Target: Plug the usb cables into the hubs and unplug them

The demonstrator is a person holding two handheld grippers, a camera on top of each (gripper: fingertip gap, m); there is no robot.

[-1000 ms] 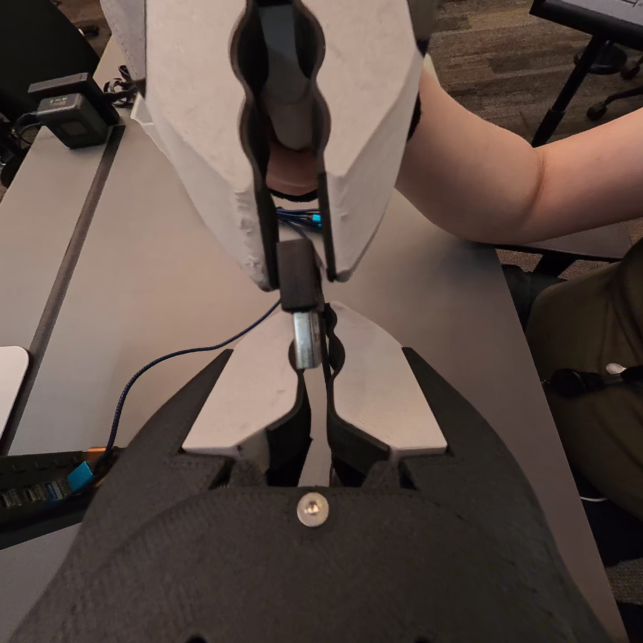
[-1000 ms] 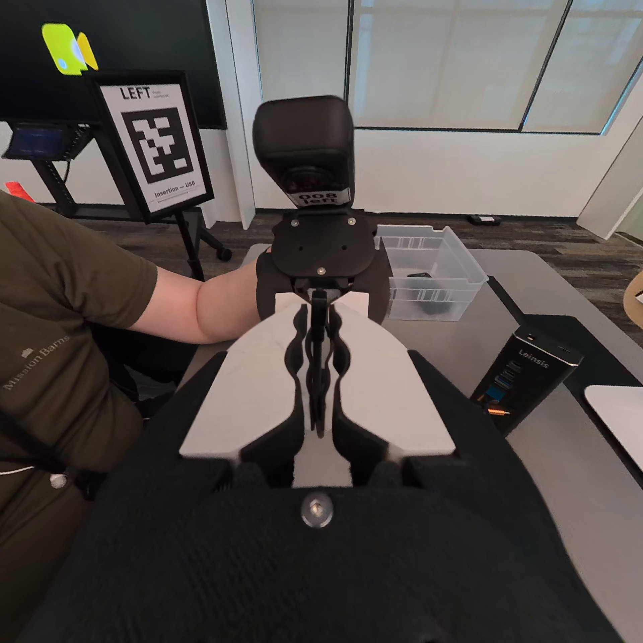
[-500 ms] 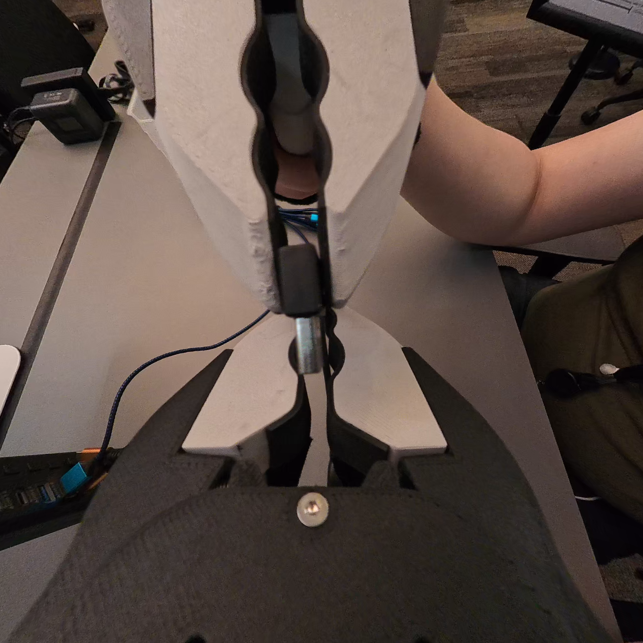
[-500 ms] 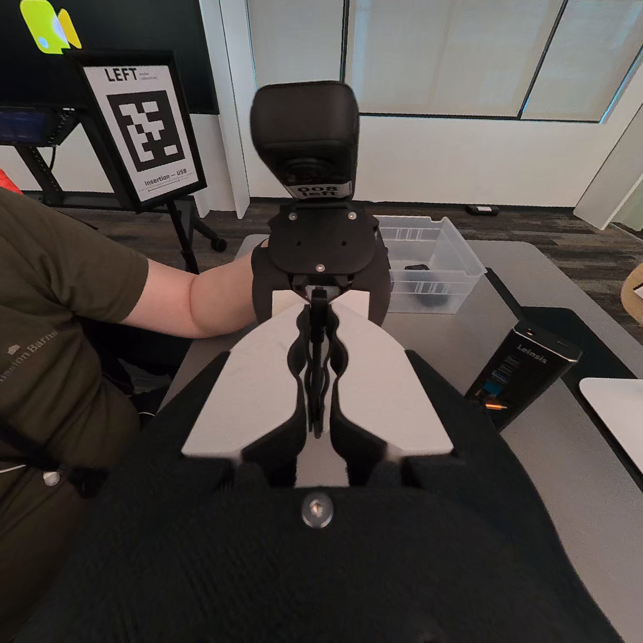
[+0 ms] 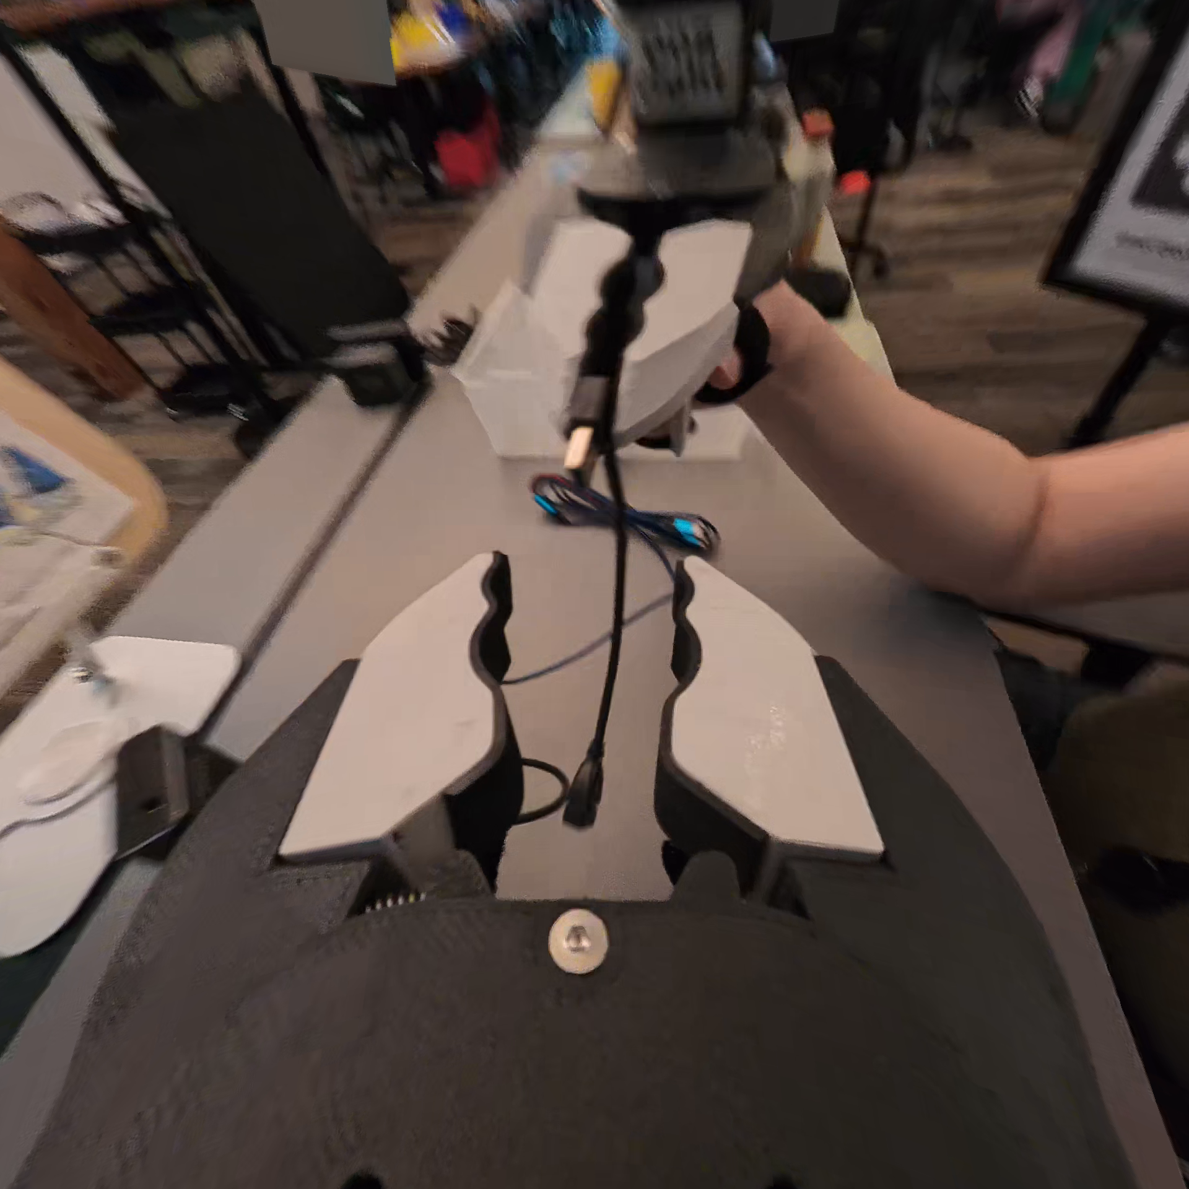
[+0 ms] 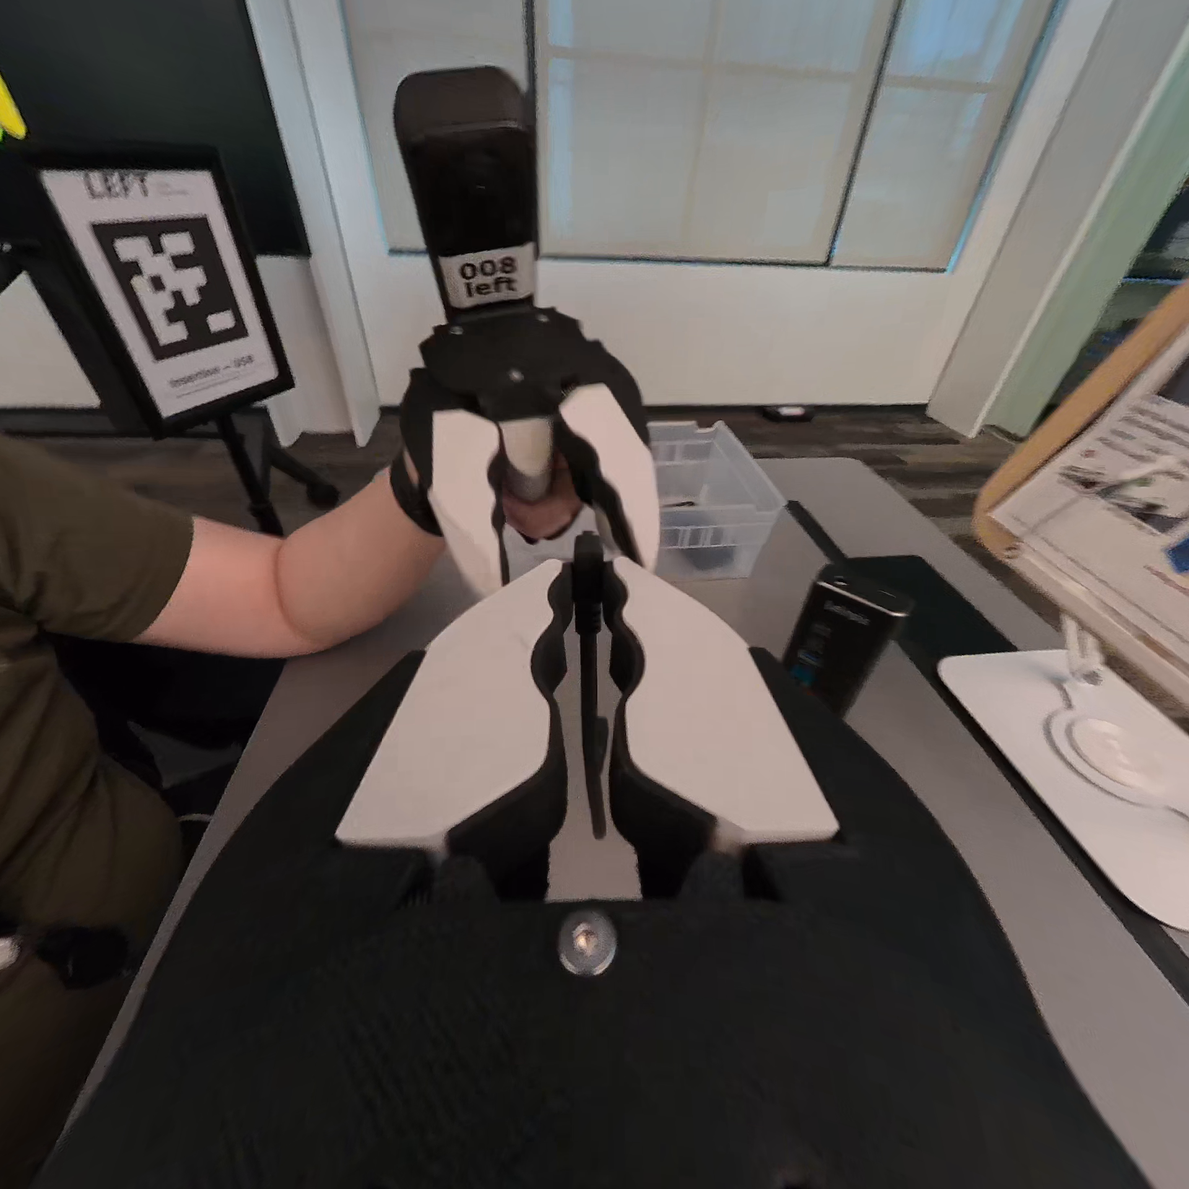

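While the right gripper (image 6: 587, 566) pinched the black cable (image 5: 614, 579) by its plug (image 5: 582, 418), the left gripper (image 5: 589, 572) gaped empty; the dangling tail risked snagging there before reaching the hub (image 6: 843, 643).

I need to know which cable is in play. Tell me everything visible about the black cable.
The black cable is thin and short. Its USB-A plug, black body with a silvery tip, sticks out of the shut right gripper, pointing downward. The cord hangs loose between the open left gripper's fingers, touching neither, ending in a small black connector dangling above the grey table.
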